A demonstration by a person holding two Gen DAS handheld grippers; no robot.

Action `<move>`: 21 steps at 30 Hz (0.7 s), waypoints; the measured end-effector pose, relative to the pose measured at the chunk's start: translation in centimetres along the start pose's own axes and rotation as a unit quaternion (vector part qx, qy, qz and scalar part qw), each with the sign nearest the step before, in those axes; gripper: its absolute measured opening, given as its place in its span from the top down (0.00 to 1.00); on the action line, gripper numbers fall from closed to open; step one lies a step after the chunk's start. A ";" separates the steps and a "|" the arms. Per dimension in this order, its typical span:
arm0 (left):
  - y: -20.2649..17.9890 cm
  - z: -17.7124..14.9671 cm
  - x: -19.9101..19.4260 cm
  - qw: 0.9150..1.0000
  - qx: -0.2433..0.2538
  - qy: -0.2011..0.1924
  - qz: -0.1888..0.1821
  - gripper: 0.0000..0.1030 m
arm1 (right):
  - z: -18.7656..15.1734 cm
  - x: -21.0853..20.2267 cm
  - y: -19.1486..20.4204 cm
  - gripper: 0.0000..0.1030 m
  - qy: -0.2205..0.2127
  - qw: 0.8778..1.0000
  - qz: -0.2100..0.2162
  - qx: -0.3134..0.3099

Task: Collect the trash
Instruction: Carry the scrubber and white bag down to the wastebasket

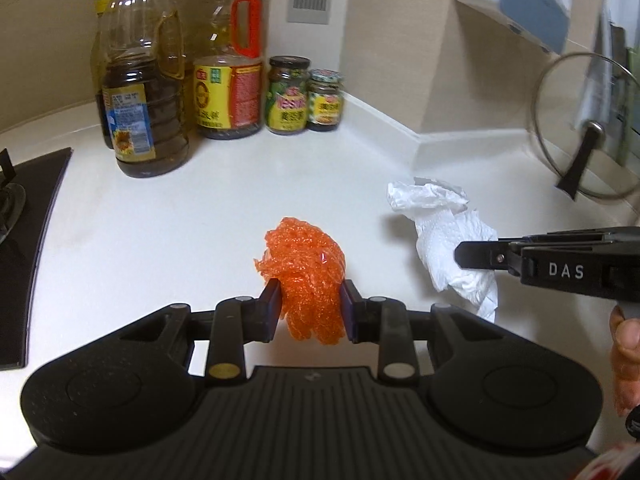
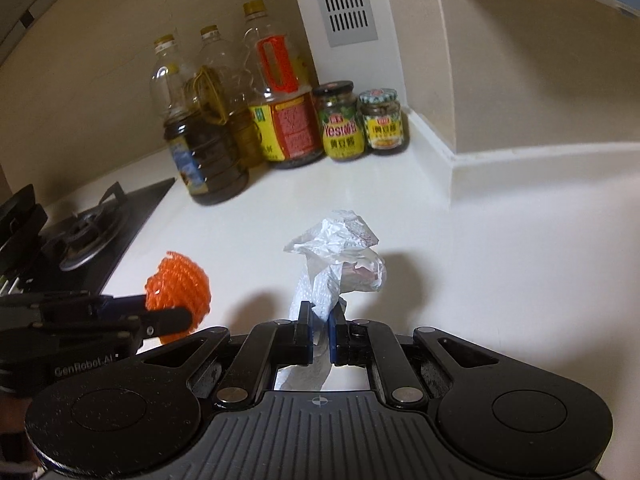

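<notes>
My left gripper is shut on a bunched orange mesh net and holds it above the white counter. The net also shows in the right wrist view, at the left, with the left gripper on it. My right gripper is shut on a crumpled white paper towel and holds it up off the counter. In the left wrist view the towel hangs at the right from the right gripper.
Several oil bottles and two sauce jars stand in the back corner against the wall. A black gas hob lies at the left. A glass pot lid leans at the far right.
</notes>
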State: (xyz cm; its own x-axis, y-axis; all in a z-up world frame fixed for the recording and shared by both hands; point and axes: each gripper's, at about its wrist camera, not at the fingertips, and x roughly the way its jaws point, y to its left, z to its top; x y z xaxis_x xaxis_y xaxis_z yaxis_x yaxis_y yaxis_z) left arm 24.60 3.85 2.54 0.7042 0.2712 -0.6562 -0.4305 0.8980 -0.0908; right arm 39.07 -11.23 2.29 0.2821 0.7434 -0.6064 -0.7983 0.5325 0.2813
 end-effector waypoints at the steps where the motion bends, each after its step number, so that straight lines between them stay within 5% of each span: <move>1: 0.0 -0.3 -0.3 1.000 0.006 0.002 -0.006 0.73 | -0.5 -0.6 0.4 0.93 0.000 1.000 -0.005 0.002; 21: 4.3 -7.5 -8.6 0.993 0.068 0.031 -0.095 0.73 | -10.5 -8.7 10.2 0.93 0.018 0.995 -0.086 0.047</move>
State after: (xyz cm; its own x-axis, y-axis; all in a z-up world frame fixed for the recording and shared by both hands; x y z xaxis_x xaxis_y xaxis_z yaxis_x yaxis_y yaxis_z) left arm 12.41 2.76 2.18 0.7267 0.0744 -0.6829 -0.2099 0.9706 -0.1176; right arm 22.89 -16.50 2.58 0.3886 0.6240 -0.6779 -0.6860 0.6871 0.2391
